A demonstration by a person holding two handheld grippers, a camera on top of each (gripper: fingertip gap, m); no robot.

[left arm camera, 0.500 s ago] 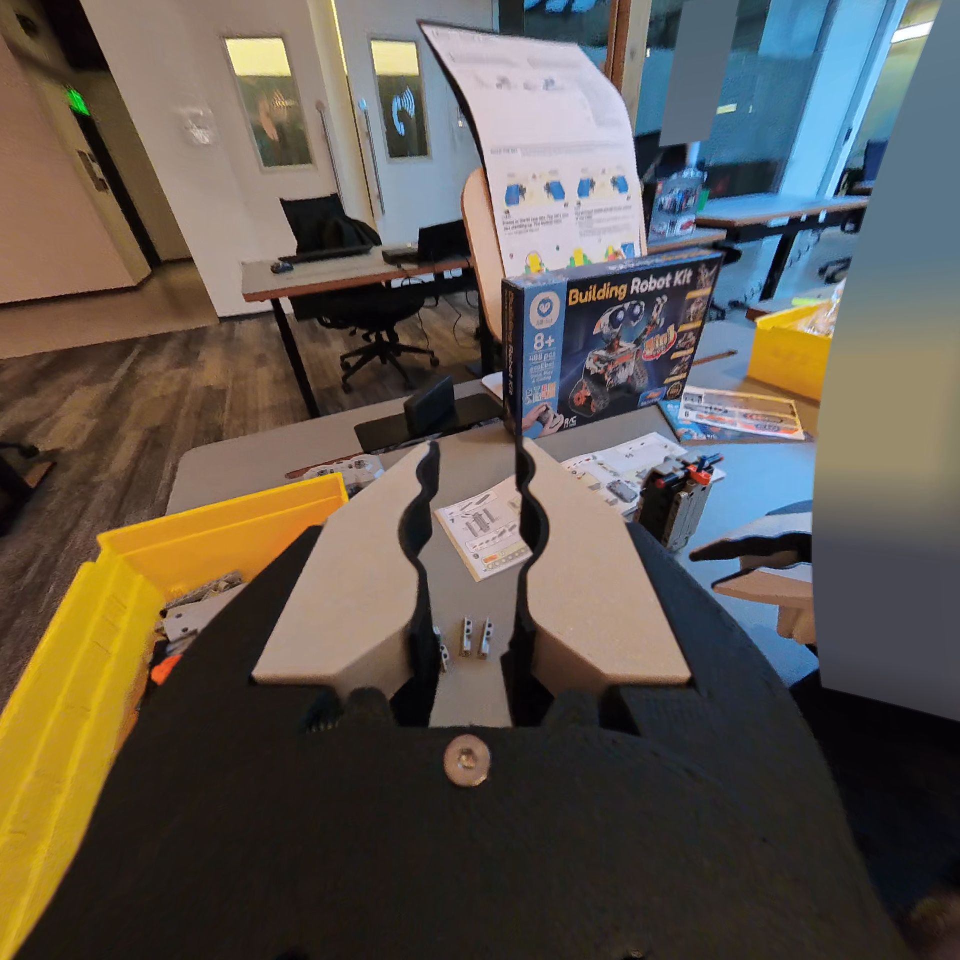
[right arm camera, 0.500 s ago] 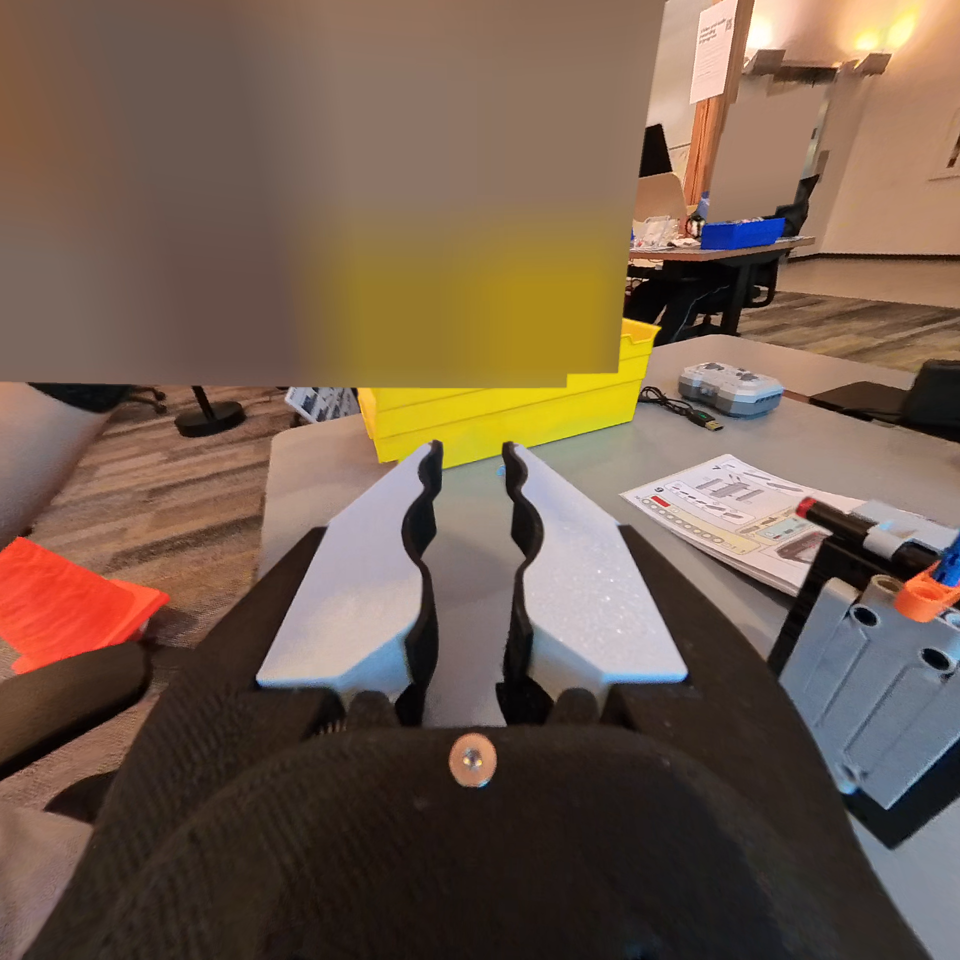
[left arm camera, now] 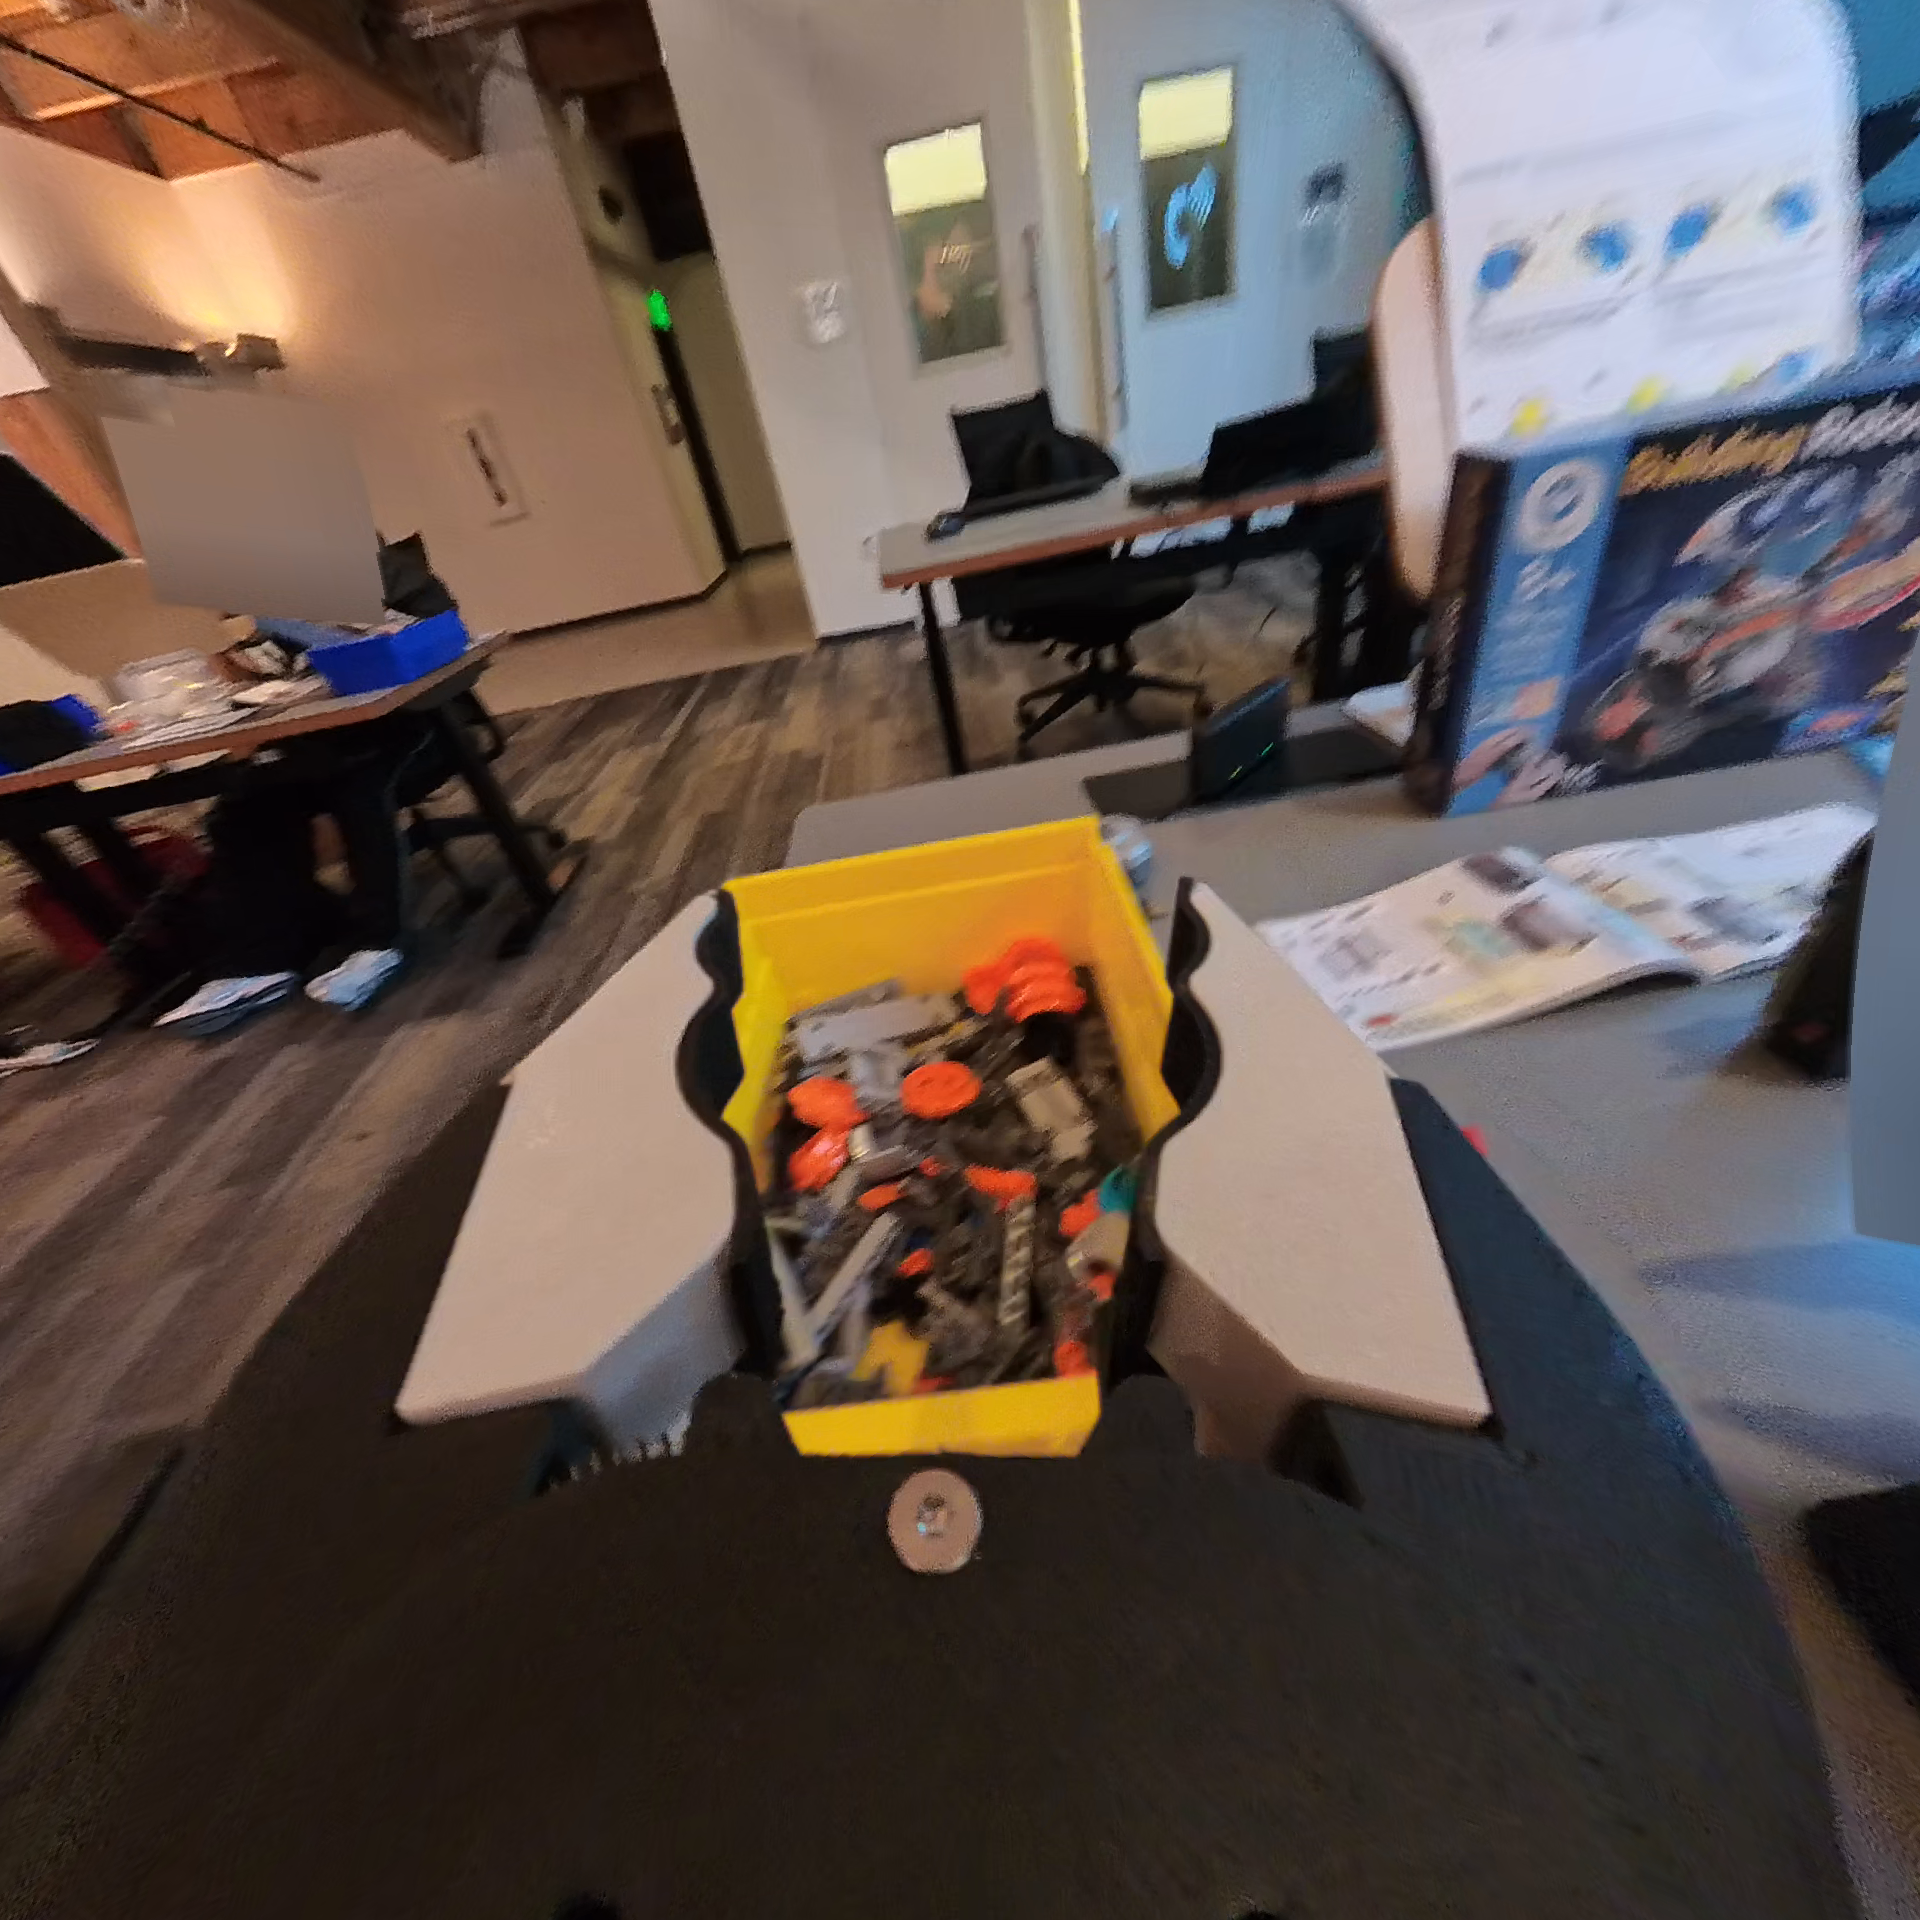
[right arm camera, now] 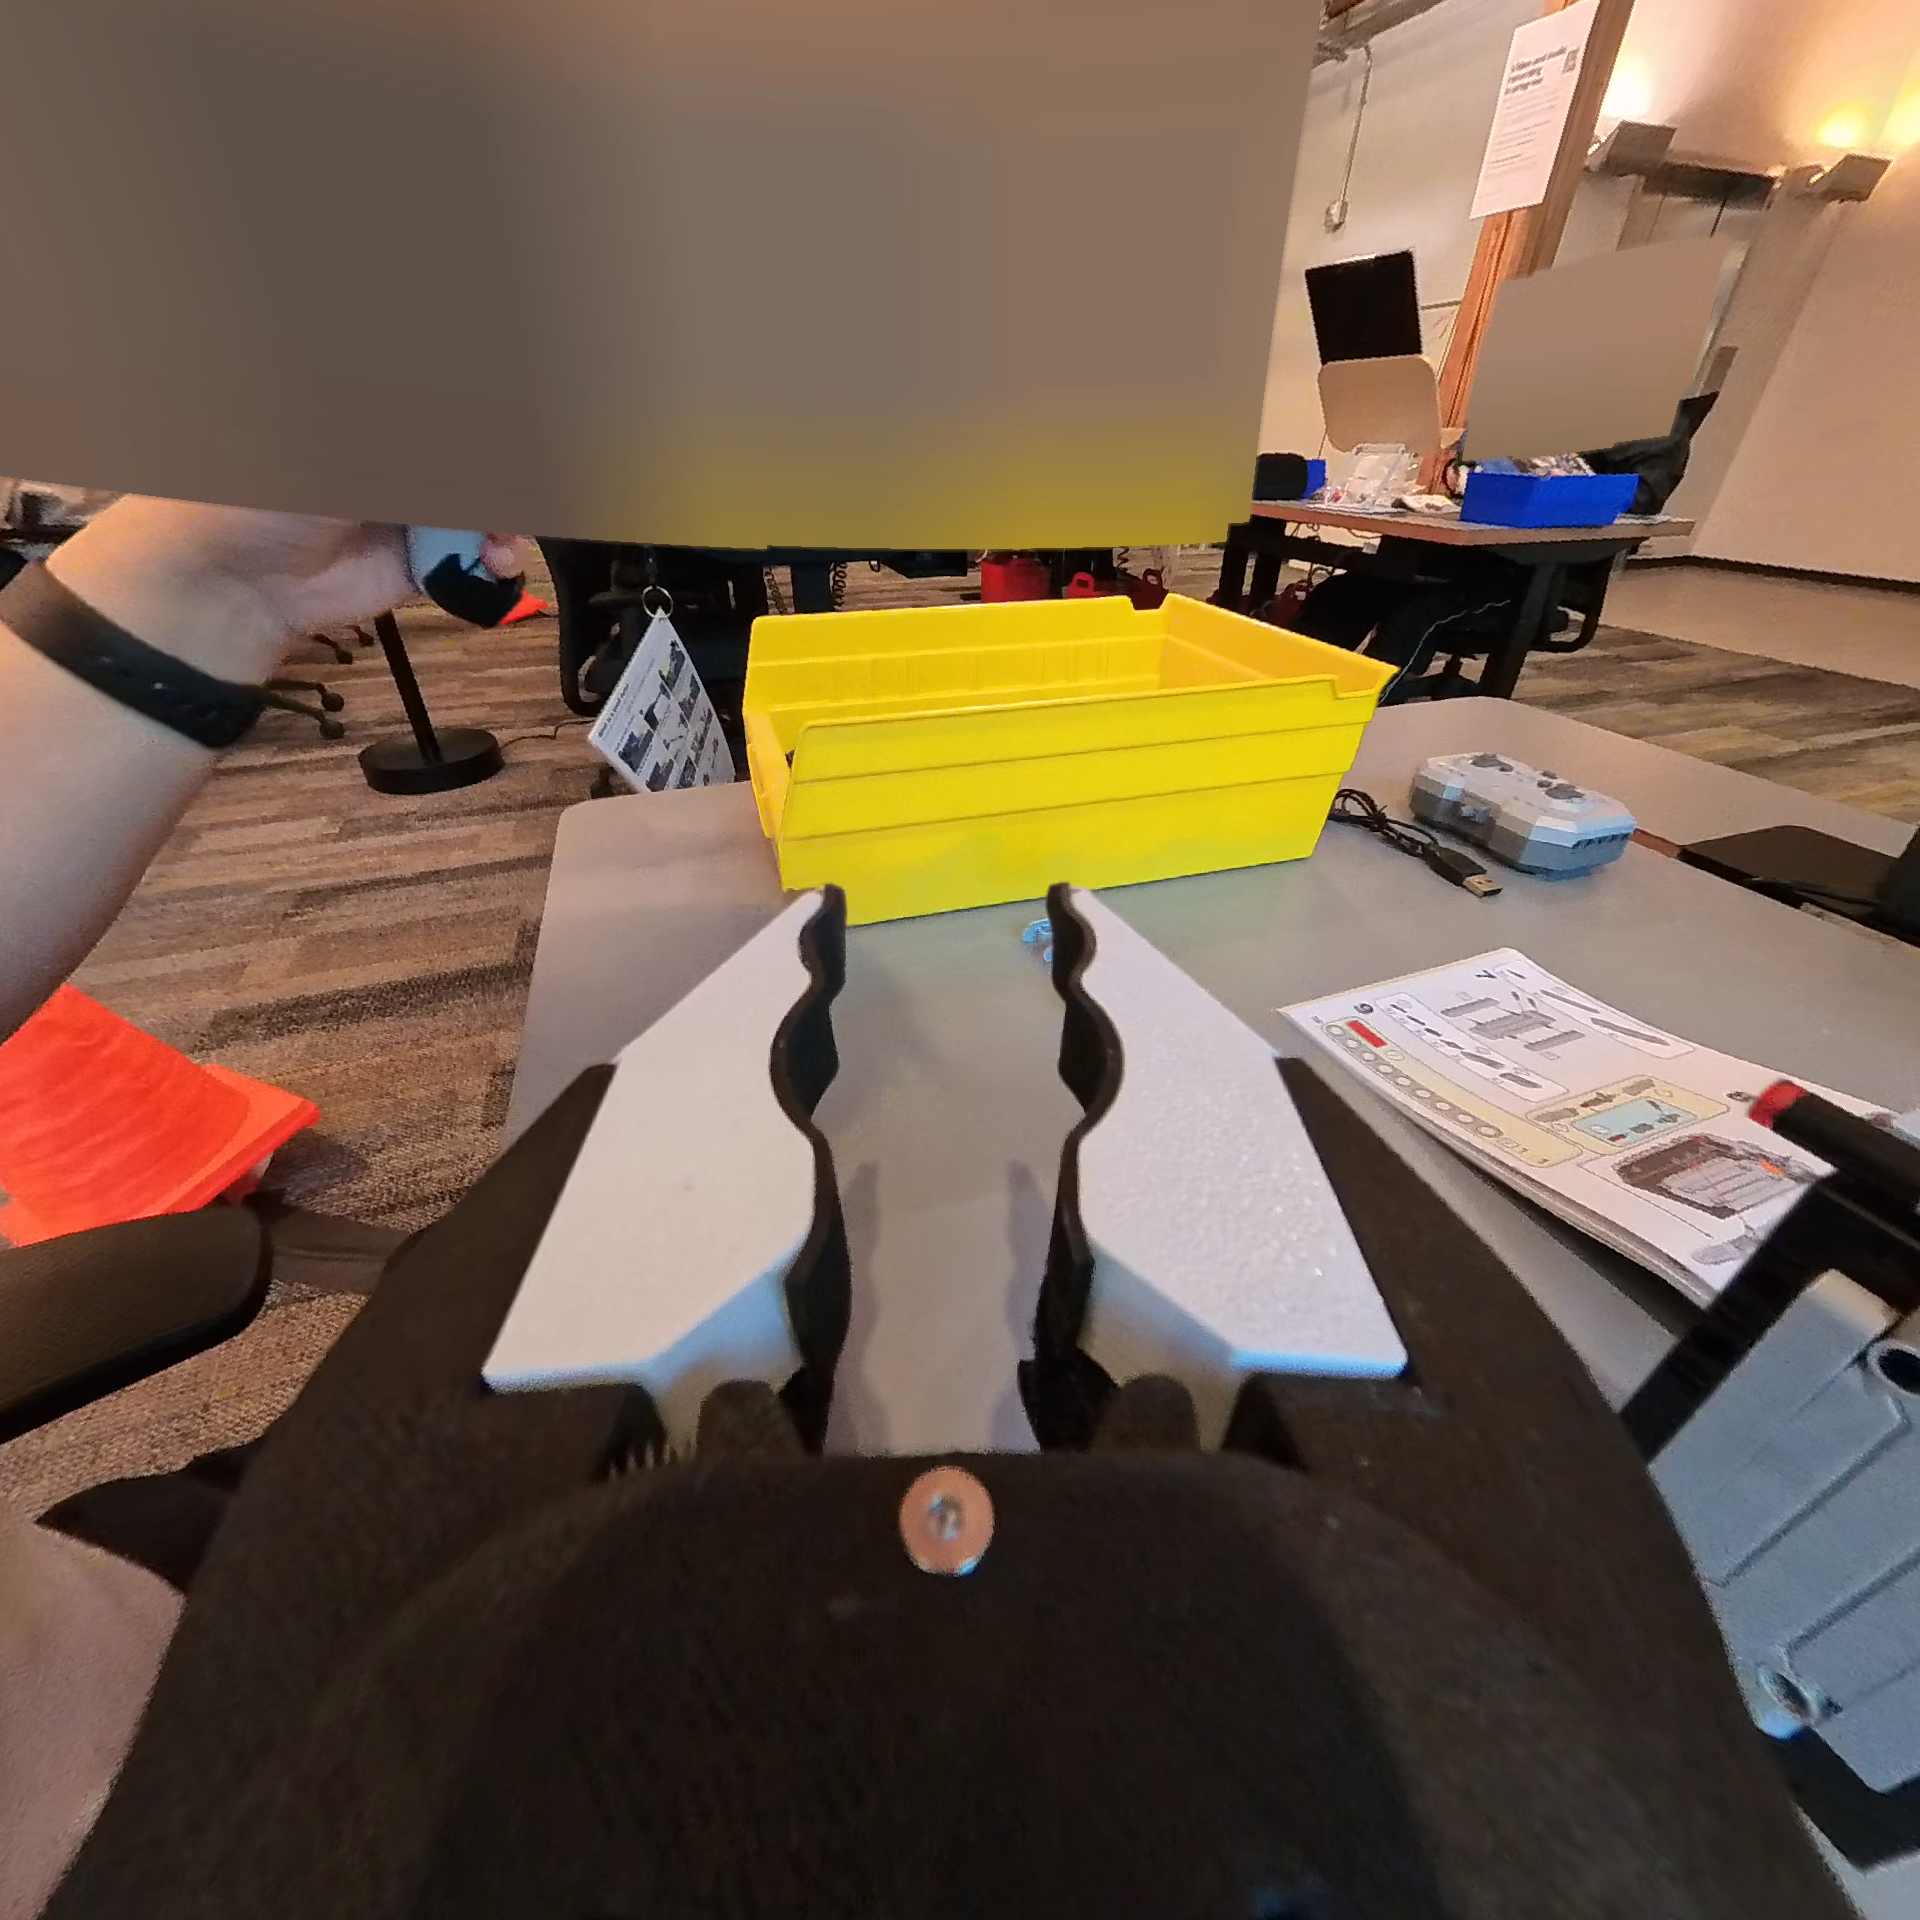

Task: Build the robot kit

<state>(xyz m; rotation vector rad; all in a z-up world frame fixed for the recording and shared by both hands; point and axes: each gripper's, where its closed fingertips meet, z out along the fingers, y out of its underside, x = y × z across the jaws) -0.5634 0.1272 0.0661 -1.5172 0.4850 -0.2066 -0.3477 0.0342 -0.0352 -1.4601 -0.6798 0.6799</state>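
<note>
Yellow plastic parts bin (left arm camera: 940,920), heaped with orange, grey and black building pieces (left arm camera: 940,1174), shows between the spread-apart left gripper (left arm camera: 951,920) fingers, while the right gripper (right arm camera: 943,906) hangs released over the grey table (right arm camera: 644,883) just short of that bin's side.

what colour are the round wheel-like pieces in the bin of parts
Orange round pieces, in the yellow plastic bin between the left gripper fingers; left wrist view shows them best.

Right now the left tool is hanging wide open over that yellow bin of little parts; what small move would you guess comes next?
Probably a short dip straight down: the left tool is open above the yellow plastic bin, with orange and grey building pieces heaped between its fingers, and nothing is gripped yet.
</note>
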